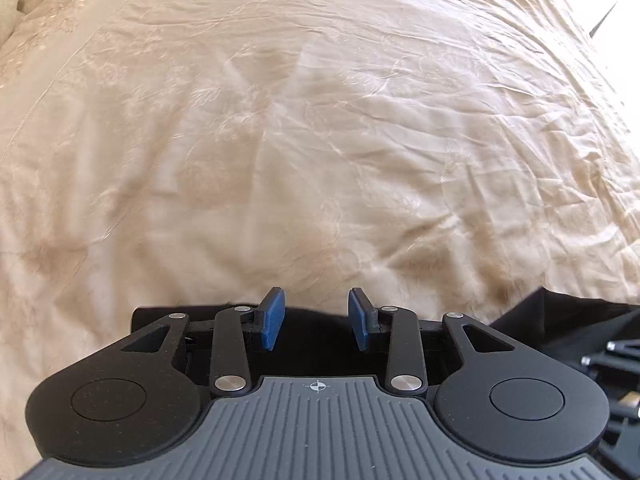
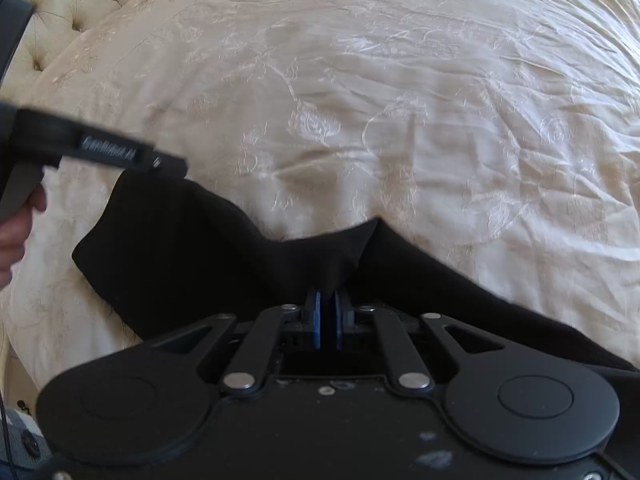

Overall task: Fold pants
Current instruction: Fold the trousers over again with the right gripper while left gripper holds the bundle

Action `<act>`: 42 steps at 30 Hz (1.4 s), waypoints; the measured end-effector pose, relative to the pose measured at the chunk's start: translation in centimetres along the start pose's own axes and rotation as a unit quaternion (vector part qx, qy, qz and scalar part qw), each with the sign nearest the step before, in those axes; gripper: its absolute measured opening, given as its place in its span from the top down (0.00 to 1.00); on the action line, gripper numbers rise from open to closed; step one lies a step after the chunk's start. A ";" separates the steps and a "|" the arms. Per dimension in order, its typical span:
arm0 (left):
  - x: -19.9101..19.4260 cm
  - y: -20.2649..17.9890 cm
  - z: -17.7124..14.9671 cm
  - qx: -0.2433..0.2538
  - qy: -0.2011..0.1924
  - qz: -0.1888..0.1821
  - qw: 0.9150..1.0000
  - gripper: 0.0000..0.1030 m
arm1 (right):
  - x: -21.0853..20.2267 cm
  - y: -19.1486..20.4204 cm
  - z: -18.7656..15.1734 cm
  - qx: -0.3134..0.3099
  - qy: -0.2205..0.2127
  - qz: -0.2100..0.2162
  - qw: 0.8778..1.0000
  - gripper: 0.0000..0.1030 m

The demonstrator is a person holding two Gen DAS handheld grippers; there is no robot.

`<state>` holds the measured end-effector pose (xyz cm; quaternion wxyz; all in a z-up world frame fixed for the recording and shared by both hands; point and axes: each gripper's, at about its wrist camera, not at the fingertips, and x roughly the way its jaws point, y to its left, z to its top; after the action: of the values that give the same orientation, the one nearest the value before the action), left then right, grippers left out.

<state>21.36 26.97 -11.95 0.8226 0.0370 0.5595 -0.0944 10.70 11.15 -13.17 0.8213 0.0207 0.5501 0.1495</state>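
The black pants [image 2: 180, 248] lie on a cream bedspread [image 2: 360, 100], spread left and right below my right gripper. My right gripper [image 2: 328, 320] is shut on a raised fold of the pants near their middle. In the left wrist view my left gripper [image 1: 318, 320] is open, with its blue pads [image 1: 272, 320] apart and nothing between them. Black cloth [image 1: 560, 316] shows beneath and to the right of it. The left gripper's body also shows at the left of the right wrist view [image 2: 100, 152], held by a hand [image 2: 16, 232] above the pants' left end.
The bed's tufted cream headboard [image 2: 80, 0] stands at the far left. The embroidered bedspread [image 1: 320, 120] stretches ahead of both grippers. A bright window area [image 1: 624, 8] is at the far right. Part of the right gripper's linkage [image 1: 616, 360] sits at the left view's right edge.
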 end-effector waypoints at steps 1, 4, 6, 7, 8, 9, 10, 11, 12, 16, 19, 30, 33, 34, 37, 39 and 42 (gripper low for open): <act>0.7 -0.5 0.4 0.005 0.004 0.001 1.000 0.67 | 0.6 0.3 -0.4 0.002 0.005 -0.001 1.000 0.92; 3.1 -0.9 -0.5 0.019 0.039 0.008 0.999 0.67 | 0.6 0.4 -1.4 0.014 0.008 -0.003 1.000 0.92; 4.1 -0.7 -1.9 0.029 0.057 0.016 0.998 0.67 | 0.5 0.4 -1.5 0.023 0.005 -0.003 1.000 0.92; 4.1 -0.7 -2.9 0.036 0.053 0.020 0.998 0.66 | 0.4 0.3 -1.4 0.024 0.002 -0.004 1.000 0.92; 4.2 -0.5 -3.6 0.043 0.051 0.023 0.998 0.66 | 0.1 0.3 -1.2 0.025 0.000 -0.003 1.000 0.91; 4.1 -0.3 -4.1 0.046 0.050 0.023 0.997 0.66 | 0.0 0.2 -1.0 0.026 -0.002 -0.001 1.000 0.85; 4.0 -0.1 -4.5 0.044 0.046 0.021 0.998 0.66 | 0.1 0.1 -0.6 0.029 -0.005 0.001 1.000 0.83; 3.7 0.0 -4.6 0.041 0.043 0.019 0.998 0.66 | -0.2 0.0 -0.4 0.035 -0.012 0.000 0.999 0.76; 3.8 0.0 -4.5 0.037 0.043 0.018 0.998 0.66 | -0.4 -0.2 -0.1 0.041 -0.018 0.002 0.999 0.63; 3.9 0.4 -4.3 0.012 0.047 0.011 0.999 0.66 | -0.4 -1.1 1.4 0.076 -0.027 0.019 0.997 0.51; 3.9 0.6 -4.3 0.005 0.046 0.008 0.999 0.66 | 0.4 -1.4 2.3 0.091 0.006 0.041 0.995 0.51; -0.1 2.0 -5.3 0.000 -0.005 0.021 1.000 0.66 | 0.6 -0.3 1.0 0.099 0.010 0.045 0.994 0.53; 0.3 2.9 -6.8 0.004 0.024 0.027 0.999 0.66 | 0.9 0.1 1.7 0.092 -0.004 0.040 0.995 0.52; 0.8 3.3 -7.4 0.000 0.040 0.026 0.999 0.66 | 1.0 0.0 2.0 0.092 -0.008 0.036 0.995 0.52; 2.1 4.2 -9.2 -0.005 0.074 0.026 0.997 0.66 | 1.5 -0.8 3.1 0.099 -0.025 0.024 0.994 0.63; 2.2 4.2 -9.8 0.007 0.064 0.027 0.998 0.66 | 1.9 -1.7 3.9 0.105 -0.026 0.011 0.994 0.88; 2.3 3.8 -9.6 0.017 0.065 0.035 0.997 0.66 | 2.6 -2.8 4.9 0.101 -0.027 0.014 0.994 0.91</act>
<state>14.18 32.02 -17.85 0.7865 0.0765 0.6085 -0.0726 16.74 9.78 -14.15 0.8277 0.1149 0.5393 0.1040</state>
